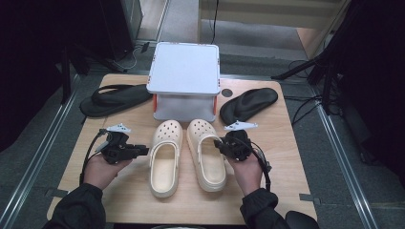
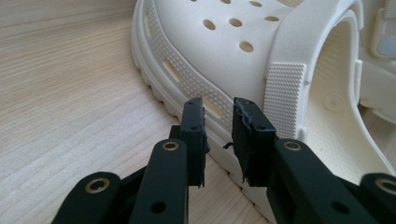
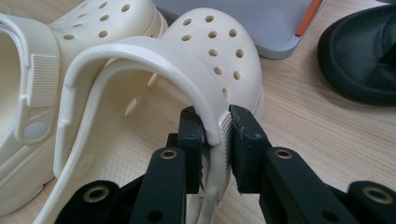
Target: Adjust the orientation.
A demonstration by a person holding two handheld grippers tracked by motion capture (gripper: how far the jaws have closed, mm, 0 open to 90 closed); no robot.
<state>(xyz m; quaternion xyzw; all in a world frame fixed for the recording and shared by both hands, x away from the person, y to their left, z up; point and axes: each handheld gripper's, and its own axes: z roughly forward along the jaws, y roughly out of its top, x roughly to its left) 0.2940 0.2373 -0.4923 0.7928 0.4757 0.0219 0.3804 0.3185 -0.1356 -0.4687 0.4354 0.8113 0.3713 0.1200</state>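
A: Two cream clogs lay side by side on the wooden table (image 1: 119, 200), toes toward the grey stand (image 1: 184, 81). Where was the right gripper (image 1: 223, 143)?

B: At the right clog (image 1: 206, 155), on its outer side. In the right gripper view the jaws were clamped on the rim (image 3: 215, 126) of that clog, one pad inside the opening and one outside, beside the heel strap (image 3: 140, 51).

A: And the left gripper (image 1: 144, 151)?

B: It pointed at the outer side of the left clog (image 1: 165, 160). In the left gripper view its fingers (image 2: 195, 135) stood apart with a narrow gap, the clog's ribbed sole edge (image 2: 210, 121) just beyond the tips; nothing was between them.

A: Anything else on the table?

B: A black flip-flop (image 1: 114, 99) at the far left, and a black slipper (image 1: 248, 105) at the far right, both well apart from the clogs.
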